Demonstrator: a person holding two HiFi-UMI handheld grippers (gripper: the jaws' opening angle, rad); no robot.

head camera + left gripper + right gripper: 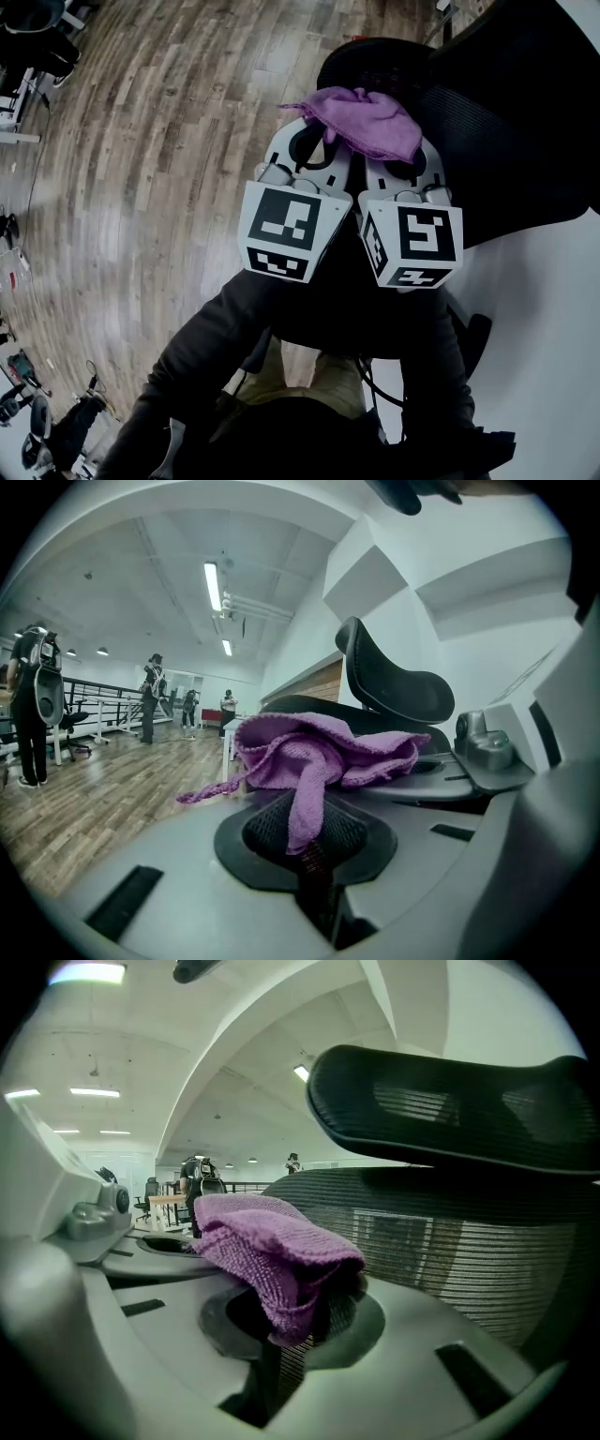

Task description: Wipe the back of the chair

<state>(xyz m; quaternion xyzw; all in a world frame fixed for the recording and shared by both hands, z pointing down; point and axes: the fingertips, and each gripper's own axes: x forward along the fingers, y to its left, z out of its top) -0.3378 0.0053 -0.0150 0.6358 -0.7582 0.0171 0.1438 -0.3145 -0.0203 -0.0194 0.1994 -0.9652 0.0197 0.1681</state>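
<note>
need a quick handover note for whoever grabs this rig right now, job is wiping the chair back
Left tool: shut on the purple cloth, with a strip of it pinched between the jaws.
Right tool: shut on a fold of the same cloth.
The cloth is bunched across both tools, which sit side by side just in front of the mesh chair back, below the headrest. I can't tell if the cloth touches the mesh.
Done: cloth gripped and at the chair.
Left: wiping the back. Nothing shows how much has been wiped.
</note>
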